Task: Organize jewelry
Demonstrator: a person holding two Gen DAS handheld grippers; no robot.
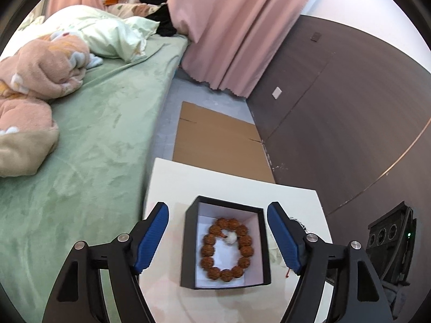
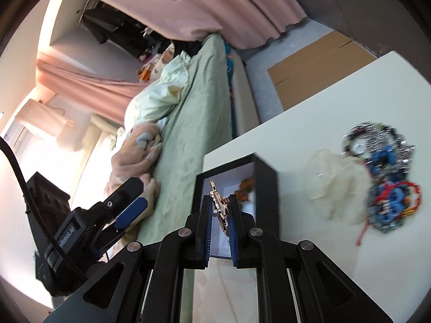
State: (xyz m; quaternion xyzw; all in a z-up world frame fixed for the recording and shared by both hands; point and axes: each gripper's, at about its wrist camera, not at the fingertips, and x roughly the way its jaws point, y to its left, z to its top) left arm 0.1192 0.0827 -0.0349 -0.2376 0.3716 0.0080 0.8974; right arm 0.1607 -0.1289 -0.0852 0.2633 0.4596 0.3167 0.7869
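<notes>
Right gripper (image 2: 220, 210) clamped on a small gold trinket (image 2: 219, 202), poised over the open black box (image 2: 265, 188) at the bench's (image 2: 309, 255) left edge, seemingly for dropping in beside the brown bead bracelet (image 1: 226, 249). Left gripper (image 1: 218, 238) spread wide, astride the box and gripping nothing. Remaining jewelry heap (image 2: 382, 177) waiting at far right.

Right tool (image 2: 220, 207) pinches gold jewelry piece (image 2: 219, 204) above black box (image 2: 265, 188).

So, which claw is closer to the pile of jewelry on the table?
Right. The right claw, shut on a gold piece, is over the black box beside the pile; the left claw is farther off.
</notes>
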